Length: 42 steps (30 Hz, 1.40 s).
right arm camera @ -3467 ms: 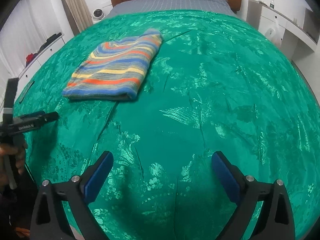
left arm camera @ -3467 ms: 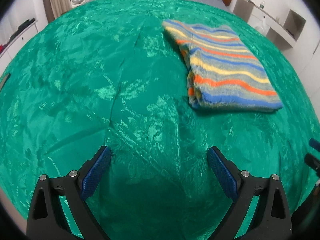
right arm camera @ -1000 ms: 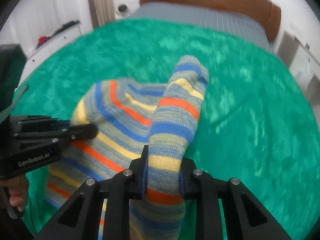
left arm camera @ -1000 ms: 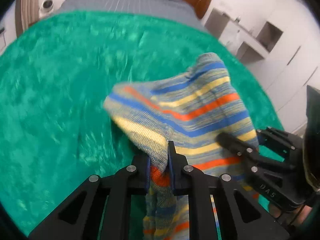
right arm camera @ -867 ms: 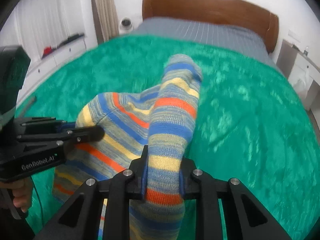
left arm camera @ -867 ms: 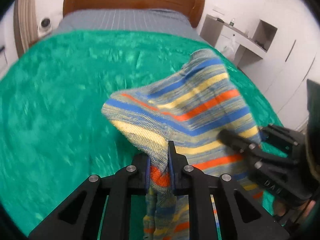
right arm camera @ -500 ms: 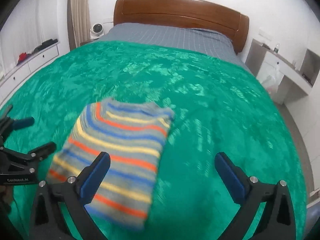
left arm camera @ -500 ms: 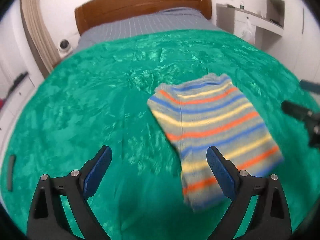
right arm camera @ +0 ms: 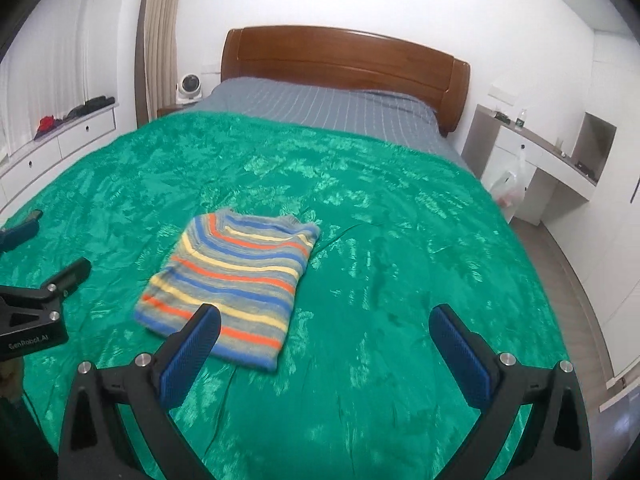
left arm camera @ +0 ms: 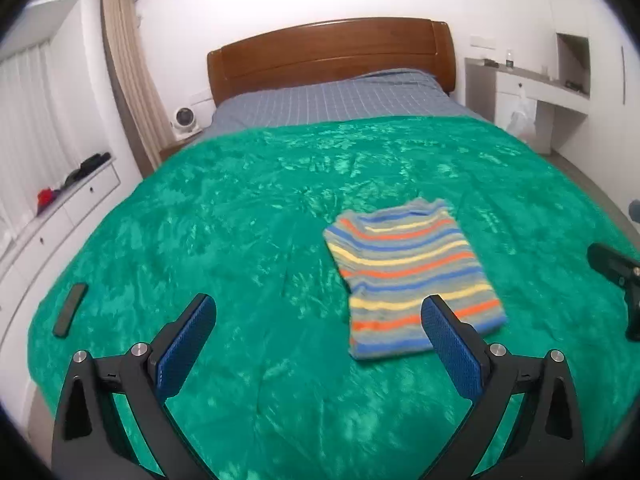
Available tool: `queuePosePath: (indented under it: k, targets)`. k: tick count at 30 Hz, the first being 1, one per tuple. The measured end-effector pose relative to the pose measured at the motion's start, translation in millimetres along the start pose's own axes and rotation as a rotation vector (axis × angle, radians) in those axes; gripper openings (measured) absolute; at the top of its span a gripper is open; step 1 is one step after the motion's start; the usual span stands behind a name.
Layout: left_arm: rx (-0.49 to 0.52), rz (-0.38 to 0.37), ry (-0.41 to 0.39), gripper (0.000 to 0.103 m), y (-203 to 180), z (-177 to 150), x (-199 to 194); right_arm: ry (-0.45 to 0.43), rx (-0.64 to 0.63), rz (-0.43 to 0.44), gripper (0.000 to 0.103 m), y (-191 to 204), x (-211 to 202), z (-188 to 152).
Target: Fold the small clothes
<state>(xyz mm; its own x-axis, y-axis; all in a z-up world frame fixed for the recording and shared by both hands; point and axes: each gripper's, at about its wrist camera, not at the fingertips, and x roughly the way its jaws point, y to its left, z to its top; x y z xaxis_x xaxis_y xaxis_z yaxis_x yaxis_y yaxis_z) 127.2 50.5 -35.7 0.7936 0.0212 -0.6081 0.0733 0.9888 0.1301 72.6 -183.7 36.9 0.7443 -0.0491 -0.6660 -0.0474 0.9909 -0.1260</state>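
Note:
A folded striped knit sweater [left arm camera: 412, 276] lies flat on the green bedspread [left arm camera: 240, 220], neckline toward the headboard. My left gripper [left arm camera: 318, 304] hangs above and in front of it; its jaws are opening wide with nothing between them, and its right blue pad overlaps the sweater's near corner in the picture. In the right wrist view the sweater [right arm camera: 236, 284] lies left of centre and my right gripper [right arm camera: 325, 312] stands open and empty over the near bedspread. Each gripper shows in the other's view: the right gripper [left arm camera: 612, 268] at the right edge, the left gripper [right arm camera: 48, 248] at the left edge.
A dark flat bar [left arm camera: 70, 310] lies near the bed's left edge. The wooden headboard [left arm camera: 332, 52] and grey sheet are at the far end. White drawers [left arm camera: 80, 196] run along the left wall; a desk [right arm camera: 540, 160] with a plastic bag [right arm camera: 510, 184] stands right.
Both grippers were shut on the lifted sweater; they have let go and opened wide. The sweater now lies folded on the bedspread, and both grippers have drawn back and risen.

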Motion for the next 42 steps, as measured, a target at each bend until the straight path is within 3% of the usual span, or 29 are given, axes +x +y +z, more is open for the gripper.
queuePosePath:
  k: [8,11,25,42]
  targets:
    - [-0.035,-0.020,0.050,0.103,-9.0,-18.4,-24.4,-0.015,-0.009,-0.010,0.103,5.2,-44.8,-16.5]
    - [-0.057,-0.009,0.043,0.103,-8.6,-21.6,-33.8,-0.018,-0.009,-0.016,0.103,4.7,-55.3,-20.7]
    - [-0.097,-0.089,0.015,0.103,-12.4,-13.4,-77.9,0.000,0.021,-0.017,0.103,-0.8,-85.1,-25.1]
    - [-0.061,-0.082,0.054,0.103,-21.5,-17.5,-77.5,0.017,-0.022,-0.165,0.103,-9.1,-107.4,-21.5]
